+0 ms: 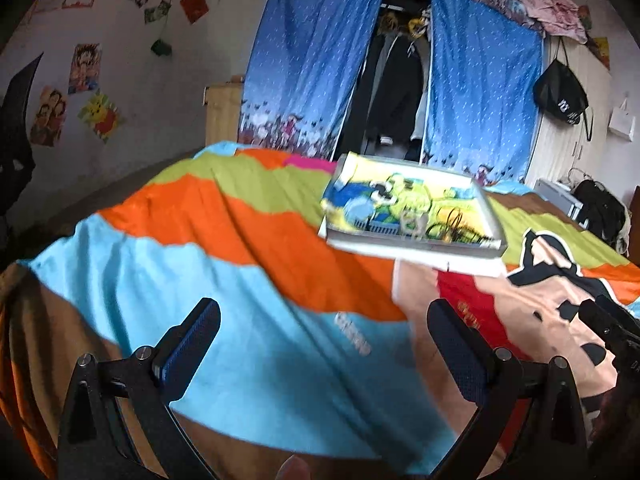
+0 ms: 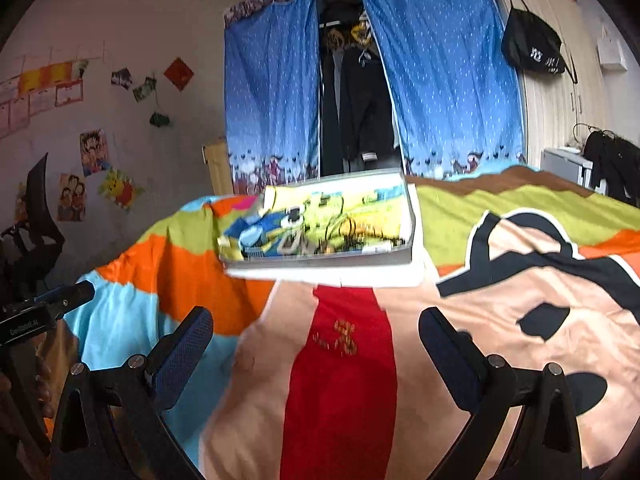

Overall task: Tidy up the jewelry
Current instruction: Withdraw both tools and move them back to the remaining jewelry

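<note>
A shallow white tray [image 1: 416, 244] with a cartoon-printed floor lies on the bed; it also shows in the right wrist view [image 2: 320, 262]. Small jewelry pieces lie in it: dark rings or hoops [image 1: 456, 228] and a pale clear piece [image 1: 414, 224], blurred; they show faintly in the right wrist view [image 2: 340, 232]. My left gripper [image 1: 324, 344] is open and empty, above the quilt, well short of the tray. My right gripper [image 2: 316, 350] is open and empty, also short of the tray.
A colourful striped quilt [image 1: 200, 216] with a cartoon face [image 2: 540, 320] covers the bed. Blue wardrobe curtains [image 1: 320, 60] hang behind. A black bag [image 1: 560, 92] hangs on the right. A dark chair [image 2: 36, 216] stands left. The other gripper shows at each view's edge [image 1: 612, 328] [image 2: 48, 308].
</note>
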Tool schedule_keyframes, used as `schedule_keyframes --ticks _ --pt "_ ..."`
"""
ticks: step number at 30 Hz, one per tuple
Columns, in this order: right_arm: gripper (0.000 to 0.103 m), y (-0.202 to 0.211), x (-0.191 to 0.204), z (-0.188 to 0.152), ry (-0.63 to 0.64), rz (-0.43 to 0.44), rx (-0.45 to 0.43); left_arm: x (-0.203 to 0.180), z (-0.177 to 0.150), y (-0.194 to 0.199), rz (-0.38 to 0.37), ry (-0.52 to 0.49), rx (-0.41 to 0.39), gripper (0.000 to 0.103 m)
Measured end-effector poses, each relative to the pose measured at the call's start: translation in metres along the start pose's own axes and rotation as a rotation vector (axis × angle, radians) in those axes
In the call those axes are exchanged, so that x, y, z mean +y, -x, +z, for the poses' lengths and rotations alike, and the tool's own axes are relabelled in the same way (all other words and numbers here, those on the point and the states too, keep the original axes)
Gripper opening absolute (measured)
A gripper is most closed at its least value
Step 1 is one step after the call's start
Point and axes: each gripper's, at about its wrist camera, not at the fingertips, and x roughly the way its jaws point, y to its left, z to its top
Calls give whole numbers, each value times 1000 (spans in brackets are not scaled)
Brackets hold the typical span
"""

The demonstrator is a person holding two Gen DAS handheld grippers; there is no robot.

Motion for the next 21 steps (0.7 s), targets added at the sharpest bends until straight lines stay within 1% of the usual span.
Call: schedule_keyframes --ticks 5,10,16,21 --pt "103 -11 3 -21 3 5 77 3 -21 -15 17 -10 92 101" --pt "103 -28 5 -38 7 14 170 1 -38 -33 14 -51 178 101" --pt "103 -44 0 -54 -8 31 252 -6 -50 -49 3 -107 228 101" --pt "103 -53 -5 -62 -11 37 302 -7 -53 -61 -12 -110 248 101"
